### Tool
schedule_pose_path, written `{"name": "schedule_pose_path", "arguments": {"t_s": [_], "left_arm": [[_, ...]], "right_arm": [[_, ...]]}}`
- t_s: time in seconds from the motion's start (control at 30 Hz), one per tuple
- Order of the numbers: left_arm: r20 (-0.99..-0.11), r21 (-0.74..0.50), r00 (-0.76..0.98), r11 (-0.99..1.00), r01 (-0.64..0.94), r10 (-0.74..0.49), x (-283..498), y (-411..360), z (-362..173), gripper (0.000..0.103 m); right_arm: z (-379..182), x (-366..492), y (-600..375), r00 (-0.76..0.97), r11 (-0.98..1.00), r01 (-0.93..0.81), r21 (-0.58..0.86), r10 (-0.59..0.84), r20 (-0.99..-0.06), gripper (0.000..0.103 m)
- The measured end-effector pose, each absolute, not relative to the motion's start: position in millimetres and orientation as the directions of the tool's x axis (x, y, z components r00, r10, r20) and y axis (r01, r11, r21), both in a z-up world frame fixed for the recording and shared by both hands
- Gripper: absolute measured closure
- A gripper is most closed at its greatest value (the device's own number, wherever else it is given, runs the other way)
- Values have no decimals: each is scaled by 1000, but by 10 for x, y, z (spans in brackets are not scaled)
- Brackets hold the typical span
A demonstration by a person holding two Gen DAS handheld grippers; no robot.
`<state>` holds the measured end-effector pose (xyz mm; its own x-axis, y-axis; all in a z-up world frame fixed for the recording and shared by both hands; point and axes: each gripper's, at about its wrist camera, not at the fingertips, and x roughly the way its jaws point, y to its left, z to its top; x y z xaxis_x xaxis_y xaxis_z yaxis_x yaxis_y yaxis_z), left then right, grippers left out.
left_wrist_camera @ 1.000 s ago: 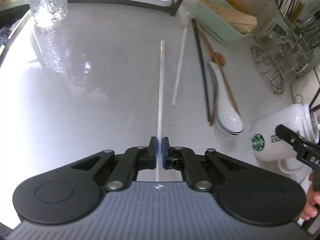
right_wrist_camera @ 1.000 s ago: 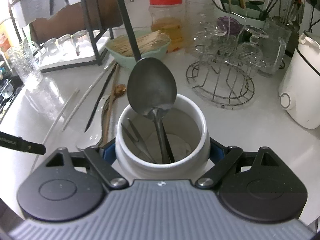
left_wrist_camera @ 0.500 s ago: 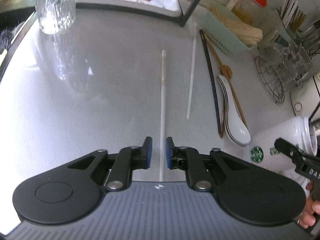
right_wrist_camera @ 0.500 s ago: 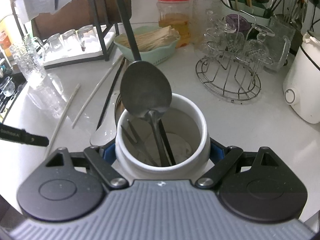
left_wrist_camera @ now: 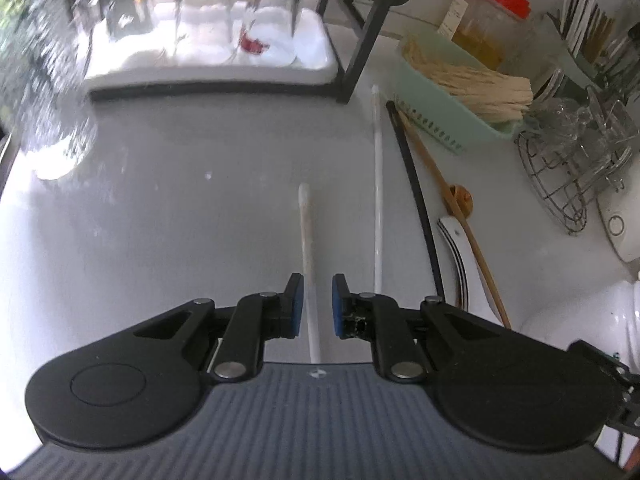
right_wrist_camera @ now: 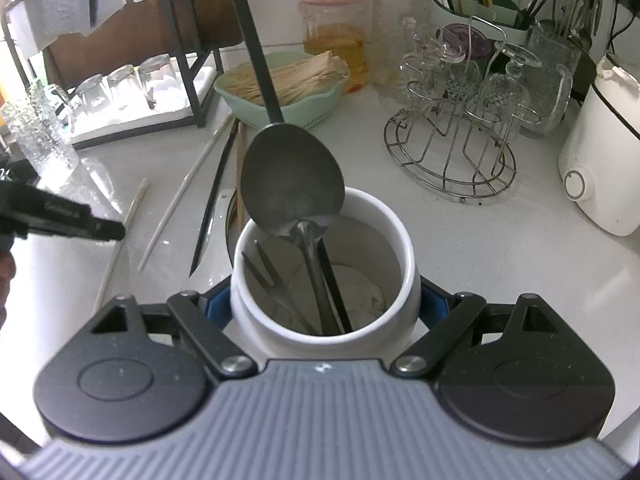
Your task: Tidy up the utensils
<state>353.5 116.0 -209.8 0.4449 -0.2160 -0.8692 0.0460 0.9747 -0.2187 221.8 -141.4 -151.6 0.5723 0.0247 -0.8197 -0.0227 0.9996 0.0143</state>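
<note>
My left gripper [left_wrist_camera: 314, 292] is open low over the grey counter. A white chopstick [left_wrist_camera: 306, 240] lies between its jaws, and the pads stand clear of it. A second white chopstick [left_wrist_camera: 378, 200], a black chopstick [left_wrist_camera: 416, 200], a wooden spoon [left_wrist_camera: 440, 184] and a white ceramic spoon [left_wrist_camera: 460, 248] lie to the right. My right gripper [right_wrist_camera: 324, 300] is shut on a white cup [right_wrist_camera: 384, 232]. In the cup stand a metal spoon [right_wrist_camera: 292, 184], a fork [right_wrist_camera: 260, 268] and a dark stick. In the right wrist view, one of the left gripper's fingers [right_wrist_camera: 80, 220] reaches in from the left.
A black rack with upturned glasses [left_wrist_camera: 208, 52] stands at the back. A green basket of sticks [left_wrist_camera: 460, 80], a red-lidded jar [right_wrist_camera: 332, 32], a wire rack of glassware [right_wrist_camera: 452, 152] and a white appliance [right_wrist_camera: 600, 168] fill the right side. A textured glass [right_wrist_camera: 36, 136] stands far left.
The left jaws opened and let go of the white chopstick, which now lies on the counter. The left gripper then moved forward along it toward the glass rack. The right gripper keeps its grip on the cup.
</note>
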Motion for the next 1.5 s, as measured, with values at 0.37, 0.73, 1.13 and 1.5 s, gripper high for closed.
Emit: {"name": "schedule_pose_path", "arguments": {"t_s": [0.37,0.73,1.13,1.5], "left_arm": [[-885,-166,439,986,19,-158,3928,1064,-2175,87],[-931,-37,363,999,-5,-33,4224,845,-2169,87],[-941,40,336,998,43,23,4340,589,-2155,96],[-908,-16,419,1000,1,-15,3896,495,-1686,96]], "right_arm": [[-1510,2268,-1416,557,1000,-22,13,23,-830,12],[-1527,2350,-1437,570,998,-65,18,52,-820,12],[-1546,2422,-1498,586,986,-167,27,122,-801,12],[-1557,2439,-1540,588,968,-249,34,179,-789,12]]}}
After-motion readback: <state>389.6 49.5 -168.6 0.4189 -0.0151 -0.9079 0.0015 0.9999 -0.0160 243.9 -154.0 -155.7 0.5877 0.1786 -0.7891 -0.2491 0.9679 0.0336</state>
